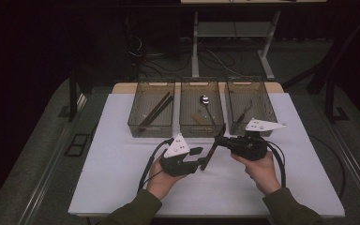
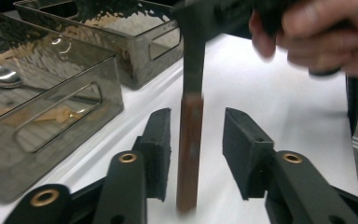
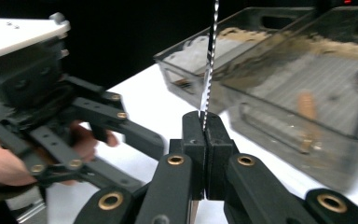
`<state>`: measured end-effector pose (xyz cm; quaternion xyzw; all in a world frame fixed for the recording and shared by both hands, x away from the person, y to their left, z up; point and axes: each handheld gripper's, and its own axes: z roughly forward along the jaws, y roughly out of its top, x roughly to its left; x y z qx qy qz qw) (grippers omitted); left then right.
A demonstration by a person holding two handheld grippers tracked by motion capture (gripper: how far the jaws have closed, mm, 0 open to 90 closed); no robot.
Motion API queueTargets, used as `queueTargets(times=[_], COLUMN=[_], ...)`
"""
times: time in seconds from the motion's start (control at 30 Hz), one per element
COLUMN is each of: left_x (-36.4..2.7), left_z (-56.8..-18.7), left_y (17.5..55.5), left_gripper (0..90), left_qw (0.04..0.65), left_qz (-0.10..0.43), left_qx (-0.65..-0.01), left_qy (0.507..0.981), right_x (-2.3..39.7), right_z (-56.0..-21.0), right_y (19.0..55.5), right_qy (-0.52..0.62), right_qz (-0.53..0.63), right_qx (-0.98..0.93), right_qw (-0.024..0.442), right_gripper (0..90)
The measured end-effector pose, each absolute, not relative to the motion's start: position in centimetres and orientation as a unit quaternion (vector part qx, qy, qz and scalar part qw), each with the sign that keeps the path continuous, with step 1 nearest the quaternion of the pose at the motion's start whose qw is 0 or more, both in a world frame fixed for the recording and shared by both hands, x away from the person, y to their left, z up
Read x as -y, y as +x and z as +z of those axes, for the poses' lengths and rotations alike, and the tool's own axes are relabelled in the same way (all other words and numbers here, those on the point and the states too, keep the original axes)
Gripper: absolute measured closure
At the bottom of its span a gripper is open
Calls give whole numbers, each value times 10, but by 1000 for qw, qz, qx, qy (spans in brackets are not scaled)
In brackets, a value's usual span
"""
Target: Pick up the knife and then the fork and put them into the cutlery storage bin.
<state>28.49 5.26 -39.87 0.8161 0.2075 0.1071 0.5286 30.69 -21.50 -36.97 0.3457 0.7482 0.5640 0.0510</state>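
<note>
Two grippers met over the white table [image 1: 122, 187], passing one wooden-handled knife [image 1: 212, 152]. The right gripper [image 3: 205, 135] was clamped on the blade, jaws pressed together. The left gripper [image 2: 196, 149] stood with its jaws apart on either side of the handle, pads clear of it. With a single thin, smooth blade as the only hold, the knife could have pivoted or slipped. A drop would likely have landed on the table short of the right-hand bin [image 1: 262, 123].
</note>
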Motion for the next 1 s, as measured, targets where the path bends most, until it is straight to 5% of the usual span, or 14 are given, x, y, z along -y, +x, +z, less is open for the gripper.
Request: queueTargets(times=[0.6, 1.0], left_x=[-132, -164], left_z=[-419, -435], left_y=[278, 268], left_gripper=[363, 123], left_qw=[516, 505], left_qz=[103, 91], left_qx=[-219, -259], left_qy=[822, 819], right_x=[285, 319], right_z=[-343, -318], right_y=[322, 333], right_qy=[404, 426], right_qz=[548, 537], right_qx=[-724, -708], right_qw=[109, 169], right_gripper=[898, 898])
